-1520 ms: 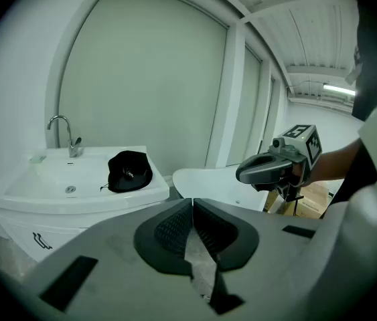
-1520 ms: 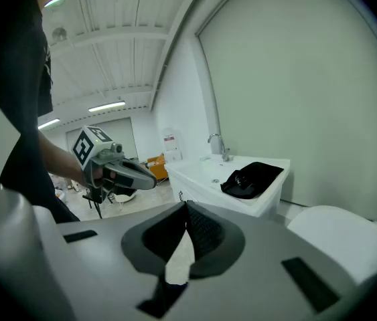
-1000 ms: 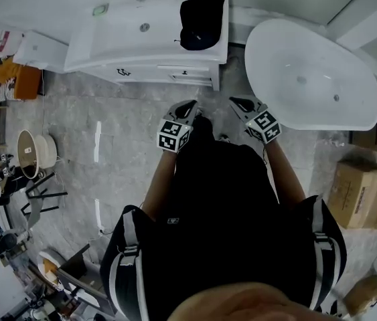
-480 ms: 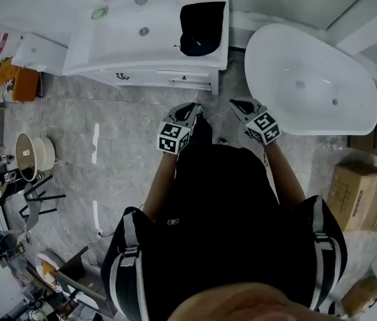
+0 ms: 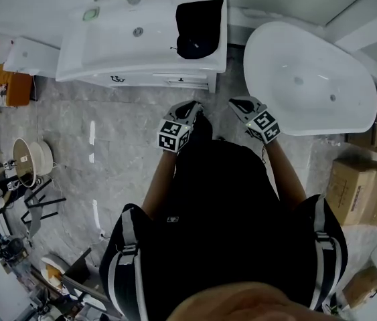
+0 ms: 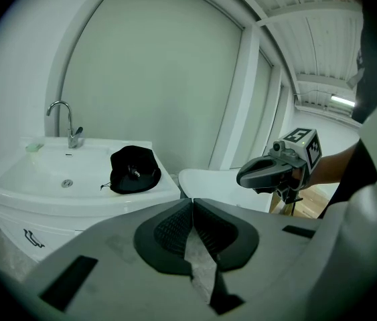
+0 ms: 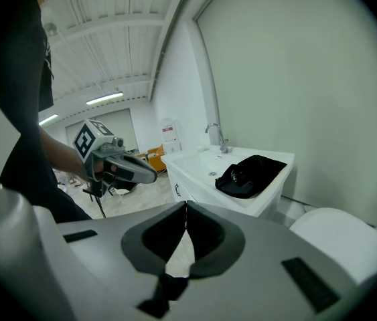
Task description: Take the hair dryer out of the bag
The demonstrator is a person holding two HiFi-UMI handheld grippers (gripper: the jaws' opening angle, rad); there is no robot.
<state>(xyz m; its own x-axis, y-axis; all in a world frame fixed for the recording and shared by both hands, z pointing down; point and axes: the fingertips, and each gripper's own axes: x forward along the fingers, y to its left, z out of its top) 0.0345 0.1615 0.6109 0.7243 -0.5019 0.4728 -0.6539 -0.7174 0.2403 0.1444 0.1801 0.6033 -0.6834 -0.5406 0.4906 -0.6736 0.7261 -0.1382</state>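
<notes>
1 white washbasin stands at the left, and 1 black bag lies on its right end, well ahead of the grippers. The hair dryer cannot be made out. 2 forearms reach forward side by side, tilted slightly down. The left gripper has its jaws closed and empty. The right gripper is likewise closed on nothing, near 1 white bathtub.

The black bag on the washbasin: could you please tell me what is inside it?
In the black bag only a small pale glint shows at its opening; the dark fabric covers everything else, so no hair dryer is visible.
</notes>
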